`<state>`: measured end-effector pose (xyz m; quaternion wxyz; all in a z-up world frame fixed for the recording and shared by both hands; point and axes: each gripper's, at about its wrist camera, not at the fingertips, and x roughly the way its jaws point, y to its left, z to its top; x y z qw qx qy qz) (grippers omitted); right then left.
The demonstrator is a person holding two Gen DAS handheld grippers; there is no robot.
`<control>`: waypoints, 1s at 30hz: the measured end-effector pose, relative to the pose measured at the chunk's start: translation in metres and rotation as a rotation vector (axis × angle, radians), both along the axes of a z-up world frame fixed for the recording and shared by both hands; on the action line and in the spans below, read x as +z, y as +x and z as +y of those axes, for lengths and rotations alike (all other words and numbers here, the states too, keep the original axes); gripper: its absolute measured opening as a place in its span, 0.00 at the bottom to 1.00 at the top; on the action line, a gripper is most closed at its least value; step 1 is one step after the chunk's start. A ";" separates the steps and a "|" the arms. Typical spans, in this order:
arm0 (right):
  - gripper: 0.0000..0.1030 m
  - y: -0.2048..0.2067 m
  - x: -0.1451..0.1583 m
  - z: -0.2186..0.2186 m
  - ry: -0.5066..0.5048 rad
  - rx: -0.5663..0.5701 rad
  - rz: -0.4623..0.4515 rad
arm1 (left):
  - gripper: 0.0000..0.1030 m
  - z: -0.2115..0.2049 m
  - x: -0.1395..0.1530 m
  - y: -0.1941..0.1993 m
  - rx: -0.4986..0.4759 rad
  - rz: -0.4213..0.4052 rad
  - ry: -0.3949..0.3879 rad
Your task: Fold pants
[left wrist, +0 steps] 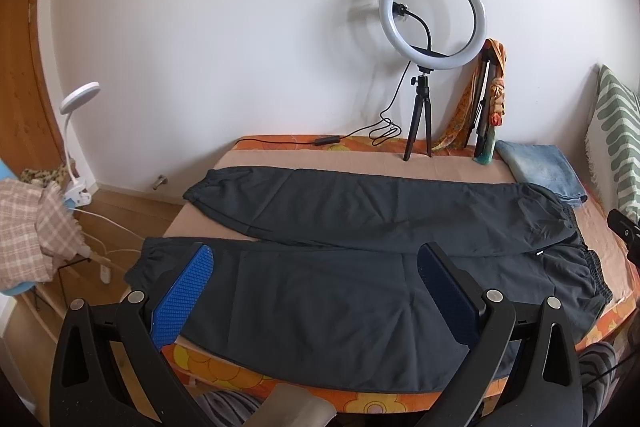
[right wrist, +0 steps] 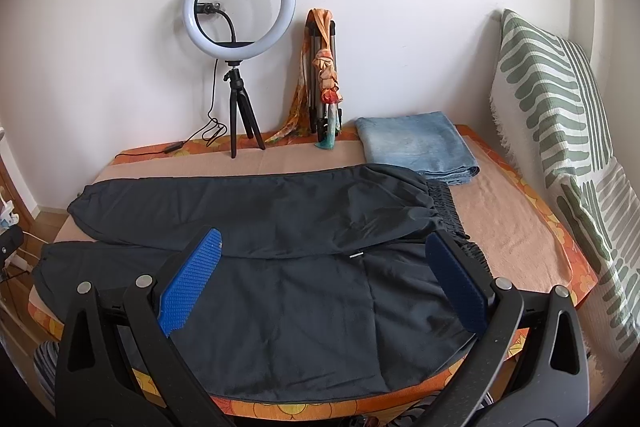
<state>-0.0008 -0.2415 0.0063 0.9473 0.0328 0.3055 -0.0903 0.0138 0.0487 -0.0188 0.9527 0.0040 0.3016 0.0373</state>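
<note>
Pants (left wrist: pixel 360 227) lying flat on bed (right wrist: pixel 520 227) — both legs spread leftward. Left gripper (left wrist: pixel 316 267) and right gripper (right wrist: pixel 324 255) hovering above pants — jaws gaping apart, gripping nothing.

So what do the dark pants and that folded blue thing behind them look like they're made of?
The pants look like a thin woven synthetic or cotton blend, matte charcoal: they lie flat with fine soft creases and a gathered elastic waistband. The folded blue cloth looks like faded denim or washed cotton, judging by its mottled, worn-looking surface; the pictures leave it open which.
</note>
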 end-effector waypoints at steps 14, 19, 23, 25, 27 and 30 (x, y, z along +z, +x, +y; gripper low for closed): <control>1.00 0.037 -0.011 0.012 -0.023 0.040 0.022 | 0.99 0.027 -0.011 0.029 -0.005 0.038 0.036; 1.00 0.056 -0.015 0.014 -0.026 0.069 0.027 | 0.99 0.050 -0.013 0.044 -0.005 0.035 0.043; 1.00 0.076 -0.016 0.011 -0.019 0.084 0.031 | 0.99 0.076 -0.015 0.060 -0.020 0.030 0.024; 1.00 0.087 -0.017 0.008 -0.004 0.097 0.034 | 0.99 0.088 -0.017 0.070 -0.004 0.043 0.044; 1.00 0.100 -0.018 0.004 0.007 0.114 0.034 | 0.99 0.100 -0.021 0.081 0.004 0.059 0.067; 1.00 0.122 -0.021 0.003 0.007 0.168 0.040 | 0.99 0.124 -0.030 0.103 0.003 0.110 0.048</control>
